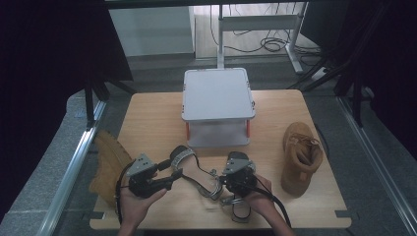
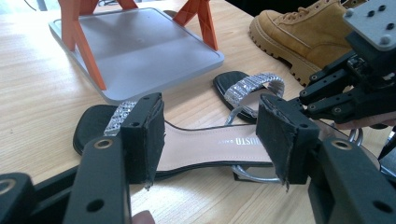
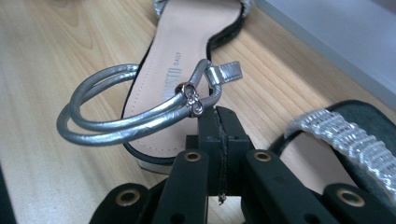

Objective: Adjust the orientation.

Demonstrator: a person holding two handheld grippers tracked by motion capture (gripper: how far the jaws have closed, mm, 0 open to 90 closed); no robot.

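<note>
Left hand-held gripper [image 2: 210, 140] open astride the black, silver-strapped flat sandal [image 2: 210, 149] on the wooden counter [image 2: 37, 93]; right hand-held gripper [image 3: 219, 122] closed beside its ankle strap [image 3: 135, 116].

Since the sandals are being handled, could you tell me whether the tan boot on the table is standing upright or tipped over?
Upright. In the high view the tan boot stands on its sole on the table, its opening facing up; the left gripper view shows its lugged sole flat on the wood.

A tan boot [image 1: 300, 157] stands beside a grey stand [image 1: 218, 94].
</note>
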